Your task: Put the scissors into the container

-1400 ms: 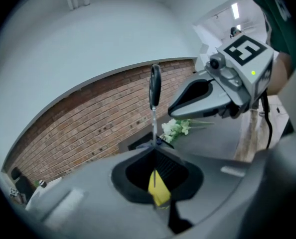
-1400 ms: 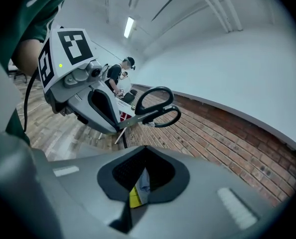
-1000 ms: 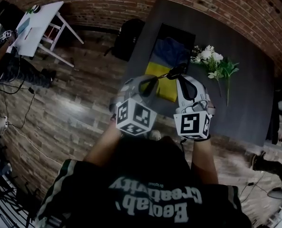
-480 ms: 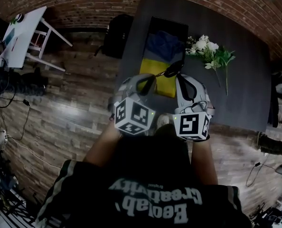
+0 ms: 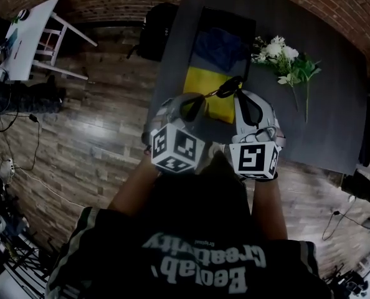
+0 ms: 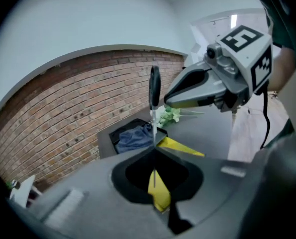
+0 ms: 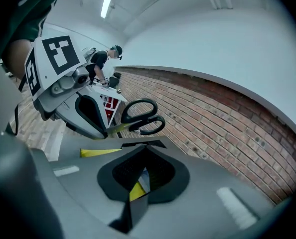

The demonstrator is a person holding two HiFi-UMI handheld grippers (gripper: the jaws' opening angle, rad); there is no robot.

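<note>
Scissors (image 7: 140, 116) in the jaws of the left gripper (image 7: 107, 131): glossy black plastic handles, thin bare metal blade. It and the right gripper (image 6: 167, 99) have smooth matt grey plastic shells. Beyond the jaws: soft cloth (image 6: 135, 138) (matt, creased), dark matt table (image 6: 205, 128), rough brick wall (image 6: 63, 113).

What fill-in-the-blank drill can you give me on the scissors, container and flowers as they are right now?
1. The left gripper grips the scissors by the ____, leaving the handles free.
2. The container holds blue and ____ cloth.
3. In the head view, the white flowers lie to the container's ____.
4. The right gripper has ____ between its jaws.
Missing words: blades; yellow; right; nothing.
</note>
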